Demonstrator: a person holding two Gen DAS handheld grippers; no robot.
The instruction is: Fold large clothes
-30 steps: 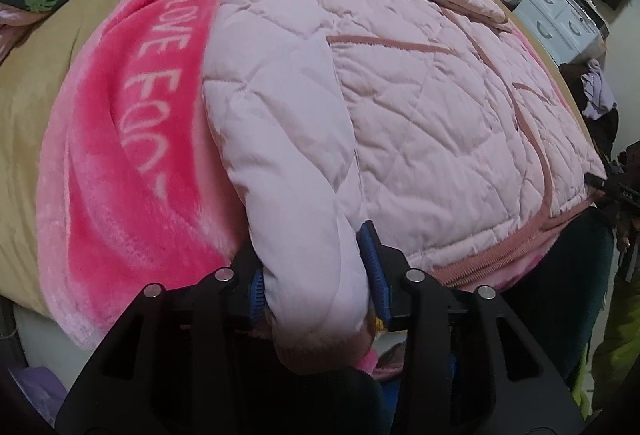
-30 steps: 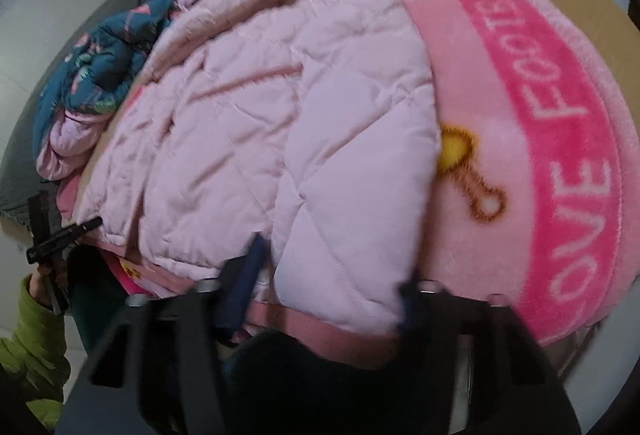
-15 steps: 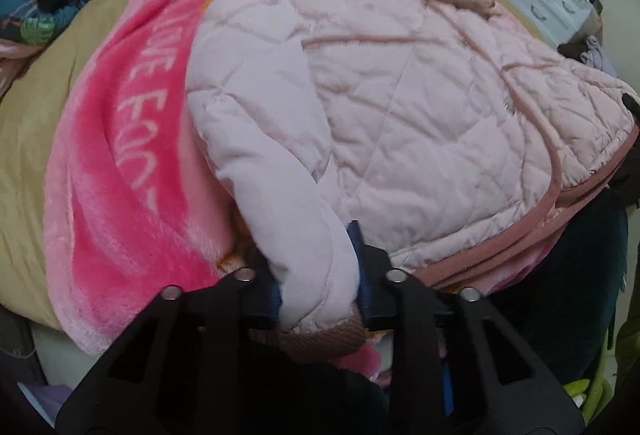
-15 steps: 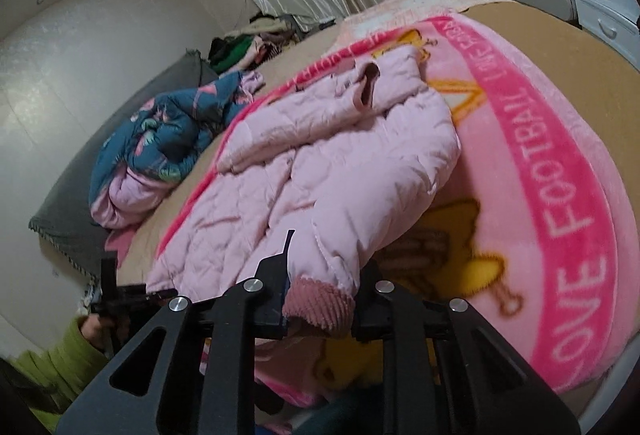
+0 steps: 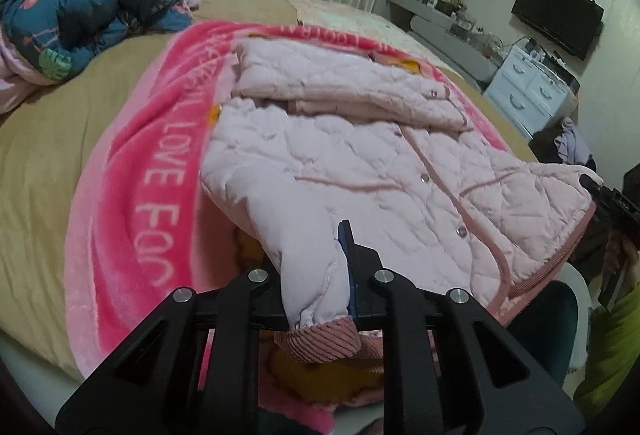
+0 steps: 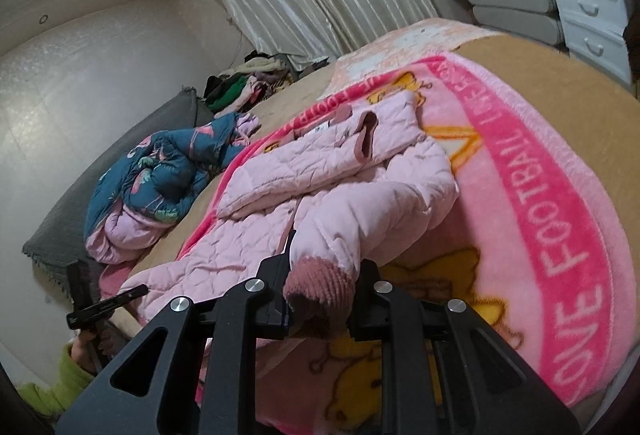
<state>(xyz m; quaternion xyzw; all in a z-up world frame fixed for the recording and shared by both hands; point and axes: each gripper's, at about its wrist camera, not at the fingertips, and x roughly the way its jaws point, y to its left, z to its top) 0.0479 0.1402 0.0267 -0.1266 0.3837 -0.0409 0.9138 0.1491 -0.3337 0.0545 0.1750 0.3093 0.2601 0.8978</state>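
Quilted pink jacket on plush blanket; both grippers' jaws clamp its ribbed-cuffed sleeves.

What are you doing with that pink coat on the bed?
A person is folding a pink quilted jacket that lies on a pink blanket on the bed. The left tool is shut on one sleeve near its ribbed cuff. The right tool is shut on the other sleeve. Both sleeve ends are lifted; the jacket's body lies flat.
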